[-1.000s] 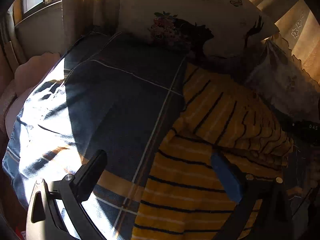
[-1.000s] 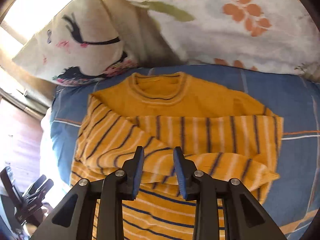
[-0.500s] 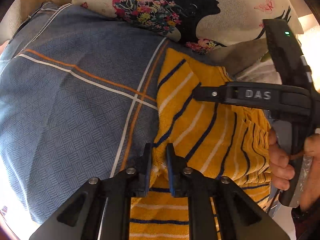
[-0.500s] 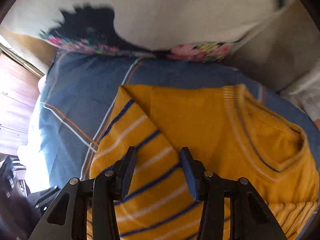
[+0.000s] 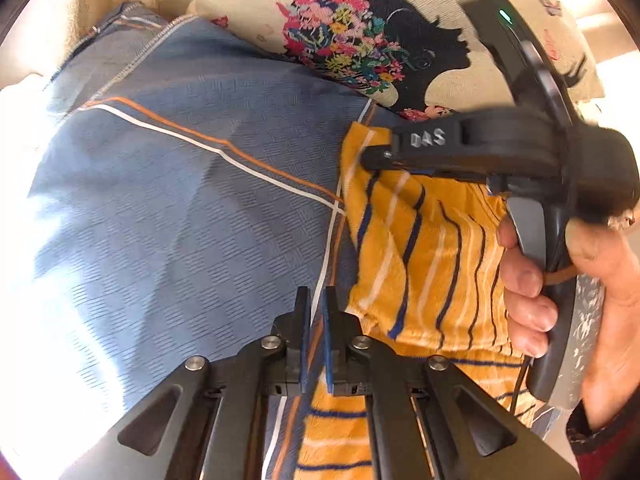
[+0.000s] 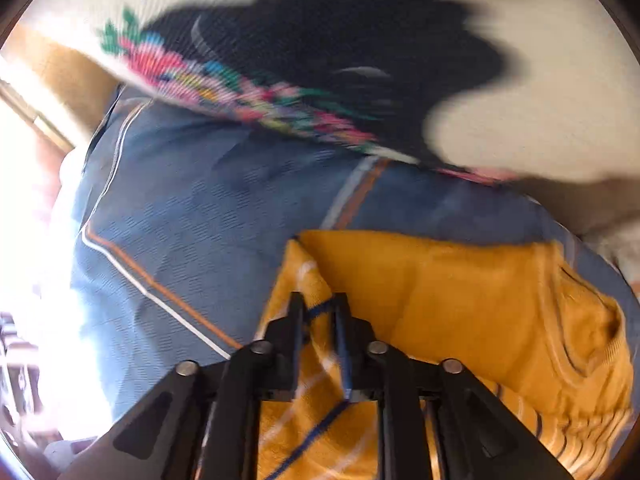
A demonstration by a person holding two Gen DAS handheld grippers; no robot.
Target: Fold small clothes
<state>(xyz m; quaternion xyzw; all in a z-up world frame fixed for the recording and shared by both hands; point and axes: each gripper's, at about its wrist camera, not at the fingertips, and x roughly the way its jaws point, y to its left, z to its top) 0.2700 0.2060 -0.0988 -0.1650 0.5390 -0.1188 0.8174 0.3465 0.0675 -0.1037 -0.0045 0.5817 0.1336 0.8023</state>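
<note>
A small yellow sweater (image 5: 428, 256) with navy and white stripes lies on a blue checked bedsheet (image 5: 192, 216). My left gripper (image 5: 314, 304) is nearly shut, its jaws pinching the sweater's left edge low down. My right gripper (image 6: 320, 308) is closed down on the sweater's folded upper left corner (image 6: 304, 272), by the shoulder. The right gripper also shows in the left wrist view (image 5: 372, 158), held in a hand, tip on that corner. The plain yellow back and neckline (image 6: 580, 292) lie to the right.
A cream pillow (image 5: 380, 36) with a flower-haired silhouette print stands just behind the sweater; it fills the top of the right wrist view (image 6: 360, 60). Orange and white stripes (image 5: 224, 148) cross the sheet. Bright sunlight washes out the bed's left side.
Both grippers have dropped close to the sweater and narrowed their jaws. The left one went from wide open to nearly shut on the left edge. The right one closed on the upper left corner.
</note>
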